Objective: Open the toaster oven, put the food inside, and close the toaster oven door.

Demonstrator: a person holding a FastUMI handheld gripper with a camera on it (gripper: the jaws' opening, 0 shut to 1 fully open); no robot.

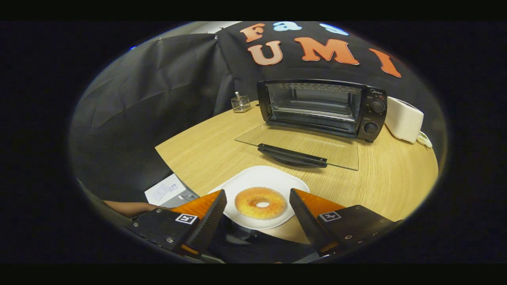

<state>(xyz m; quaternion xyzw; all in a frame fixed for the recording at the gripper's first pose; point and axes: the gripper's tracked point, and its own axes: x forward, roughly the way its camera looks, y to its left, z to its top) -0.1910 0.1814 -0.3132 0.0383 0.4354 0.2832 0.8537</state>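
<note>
Gripper (258, 204) fingers spread wide, empty, straddle the golden ring-shaped doughnut (260, 203) on its white plate (261, 176), ready to pinch; beyond them the black toaster oven's (321, 109) glass door (301, 147) lies open flat.

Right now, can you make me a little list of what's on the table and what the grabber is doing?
food: a donut lying flat on a white plate
gripper: open, one finger either side of the donut, not pressing it
toaster oven: beyond the plate, inside looks bare
oven door: open, folded down flat onto the wooden table, handle toward the plate
beside the oven: a white appliance on the knob side, a small wire holder on the other
step done: door opened
step left: donut in, door shut
</note>
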